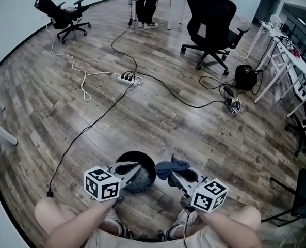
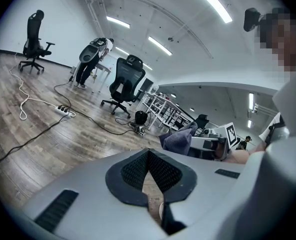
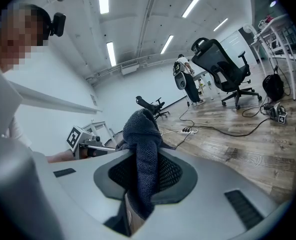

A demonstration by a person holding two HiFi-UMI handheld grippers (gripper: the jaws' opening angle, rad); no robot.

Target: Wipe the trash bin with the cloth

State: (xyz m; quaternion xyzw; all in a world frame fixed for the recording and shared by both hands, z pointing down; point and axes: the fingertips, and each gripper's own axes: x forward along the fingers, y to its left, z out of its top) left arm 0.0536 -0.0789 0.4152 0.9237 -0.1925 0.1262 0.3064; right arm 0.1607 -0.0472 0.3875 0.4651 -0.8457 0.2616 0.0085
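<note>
— What has your right gripper (image 3: 147,170) got?
— It's clamped on the dark cloth (image 3: 144,149), beside the black trash bin (image 1: 144,156) on the floor (image 1: 158,119); your left gripper (image 2: 148,156) is pressed shut over the bin

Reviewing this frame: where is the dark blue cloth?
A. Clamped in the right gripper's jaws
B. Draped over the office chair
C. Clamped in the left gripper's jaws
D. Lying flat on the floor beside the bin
A: the right gripper view shows the cloth pinched between the jaws of the right gripper, while the left gripper is shut with nothing between its jaws.
</note>
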